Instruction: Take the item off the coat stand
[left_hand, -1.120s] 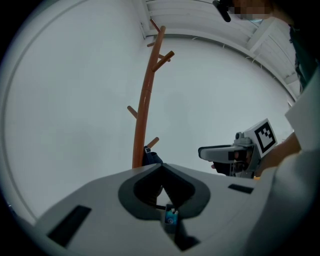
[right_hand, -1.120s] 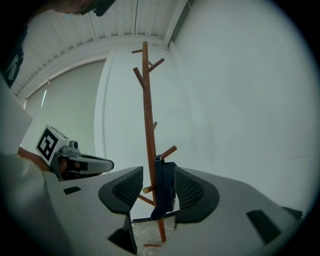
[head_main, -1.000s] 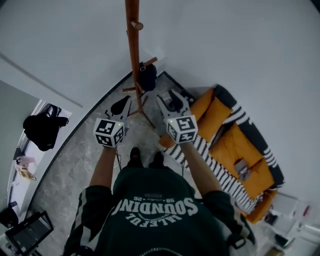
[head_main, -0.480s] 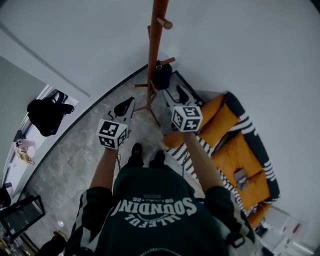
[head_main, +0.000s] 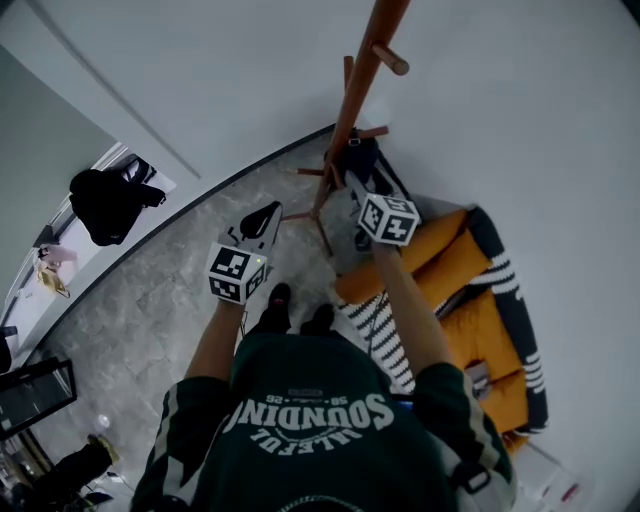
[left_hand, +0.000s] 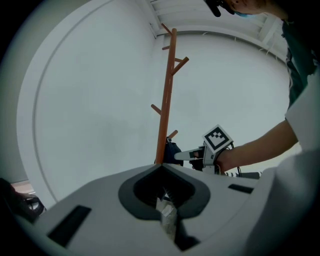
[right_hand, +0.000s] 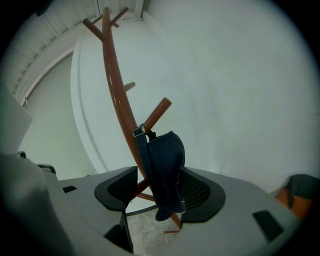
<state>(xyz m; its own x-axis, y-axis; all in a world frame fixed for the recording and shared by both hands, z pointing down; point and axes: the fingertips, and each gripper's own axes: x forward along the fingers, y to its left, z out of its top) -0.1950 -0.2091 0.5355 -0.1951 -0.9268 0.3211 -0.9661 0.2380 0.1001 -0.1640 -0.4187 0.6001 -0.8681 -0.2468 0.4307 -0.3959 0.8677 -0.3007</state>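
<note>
Your right gripper (right_hand: 159, 196) has its jaws spread wide; they have just been opening, and the dark blue item (right_hand: 166, 157) hangs in the gap between them, low in the middle of the right gripper view. You cannot tell from that view whether either pad touches it, and nothing shows them pressing on it. The item hangs by a strap with a small buckle from a slanted peg (right_hand: 159, 112) on the brown coat stand (right_hand: 119, 107), whose pole rises from behind the item toward the upper left of the frame. Your left gripper (left_hand: 162, 214) is clenched: its jaws meet at the bottom centre of its own view and carry nothing. In that same view the pole stands just left of centre, and your other gripper's marker cube (left_hand: 218, 140) sits to the right of it, with the item right beside the pole at its lower part. From the head view, the stand's feet rest on grey marbled floor (head_main: 170, 290), and orange cushions (head_main: 452, 258) lie at the right.
</note>
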